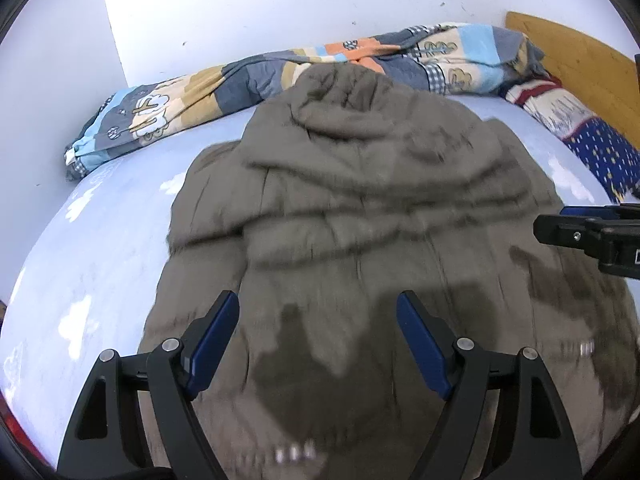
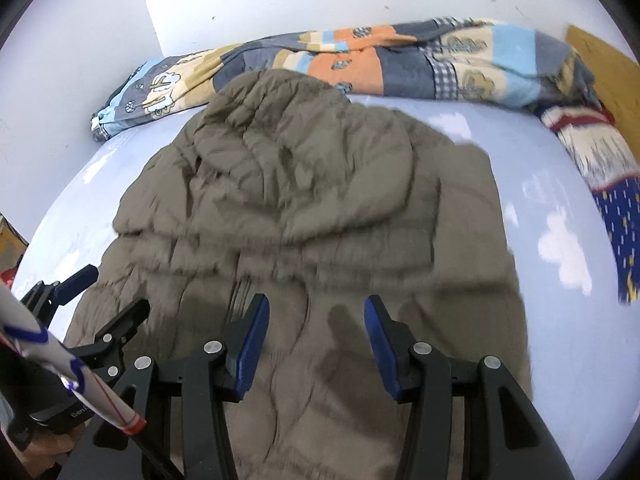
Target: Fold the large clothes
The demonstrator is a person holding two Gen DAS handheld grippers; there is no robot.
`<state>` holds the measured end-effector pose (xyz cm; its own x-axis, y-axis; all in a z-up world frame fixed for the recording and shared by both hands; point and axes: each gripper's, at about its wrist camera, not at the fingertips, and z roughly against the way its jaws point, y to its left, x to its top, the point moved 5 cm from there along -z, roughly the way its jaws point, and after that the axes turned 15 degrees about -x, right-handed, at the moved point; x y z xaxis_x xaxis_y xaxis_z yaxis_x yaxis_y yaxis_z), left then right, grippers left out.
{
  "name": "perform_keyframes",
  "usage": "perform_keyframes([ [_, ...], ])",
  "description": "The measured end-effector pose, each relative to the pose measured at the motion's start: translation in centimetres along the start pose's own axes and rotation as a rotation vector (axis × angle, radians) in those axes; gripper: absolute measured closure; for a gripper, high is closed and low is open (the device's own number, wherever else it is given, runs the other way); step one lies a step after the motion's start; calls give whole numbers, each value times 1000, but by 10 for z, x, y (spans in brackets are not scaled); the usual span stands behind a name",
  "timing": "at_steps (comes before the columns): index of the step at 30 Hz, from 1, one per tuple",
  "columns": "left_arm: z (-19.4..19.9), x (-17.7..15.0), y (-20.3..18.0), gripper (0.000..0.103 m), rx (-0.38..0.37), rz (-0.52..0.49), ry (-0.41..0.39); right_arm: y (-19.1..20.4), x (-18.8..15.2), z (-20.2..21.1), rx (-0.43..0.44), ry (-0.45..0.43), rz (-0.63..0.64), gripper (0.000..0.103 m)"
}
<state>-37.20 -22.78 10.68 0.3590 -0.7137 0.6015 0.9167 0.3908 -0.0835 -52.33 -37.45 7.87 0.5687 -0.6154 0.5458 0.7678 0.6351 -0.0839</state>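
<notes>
A large olive quilted hooded jacket [image 1: 360, 208] [image 2: 312, 192] lies spread on the pale blue bed sheet [image 1: 100, 264] [image 2: 568, 320], with its hood toward the far wall. My left gripper [image 1: 318, 300] hovers over the jacket's near part, its blue pads wide apart with nothing between them. In the right wrist view the right gripper [image 2: 316, 302] is also open above the jacket's lower part, gripping nothing. Each gripper shows in the other's view: the right gripper [image 1: 556, 224] at the right edge, the left gripper [image 2: 114, 292] at the lower left. Both views are motion-blurred.
A patchwork quilt [image 1: 280, 76] [image 2: 380, 60] is bunched along the white wall behind the jacket. A red, white and blue patterned cloth [image 1: 580, 132] [image 2: 608, 184] lies at the right by a wooden headboard [image 1: 580, 56]. A white sleeve [image 2: 60, 368] crosses the lower left.
</notes>
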Motion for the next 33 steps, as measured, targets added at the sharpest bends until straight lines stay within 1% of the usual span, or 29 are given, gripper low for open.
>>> perform_keyframes([
  [3,11,-28,-1,23,4,9,27,1,-27,8,15,24,-11,49],
  [6,23,-62,1,23,-4,60,58,7,-54,18,6,33,14,49],
  [9,33,-92,5,23,11,97,77,11,-81,27,8,43,34,49],
  [10,38,-105,7,23,19,112,82,12,-90,30,12,45,34,49],
  [13,52,-127,9,23,49,129,65,13,-120,37,12,65,41,49],
  [16,62,-140,8,23,76,135,43,13,-143,41,12,83,43,49],
  [18,64,-144,6,23,82,143,46,13,-155,43,10,89,40,49],
  [23,58,-149,-3,23,117,114,64,20,-178,38,-15,111,76,41],
  [27,52,-150,-3,23,125,115,67,23,-183,33,-38,99,114,41],
  [33,52,-152,-3,22,125,103,55,25,-186,28,-41,92,123,40],
])
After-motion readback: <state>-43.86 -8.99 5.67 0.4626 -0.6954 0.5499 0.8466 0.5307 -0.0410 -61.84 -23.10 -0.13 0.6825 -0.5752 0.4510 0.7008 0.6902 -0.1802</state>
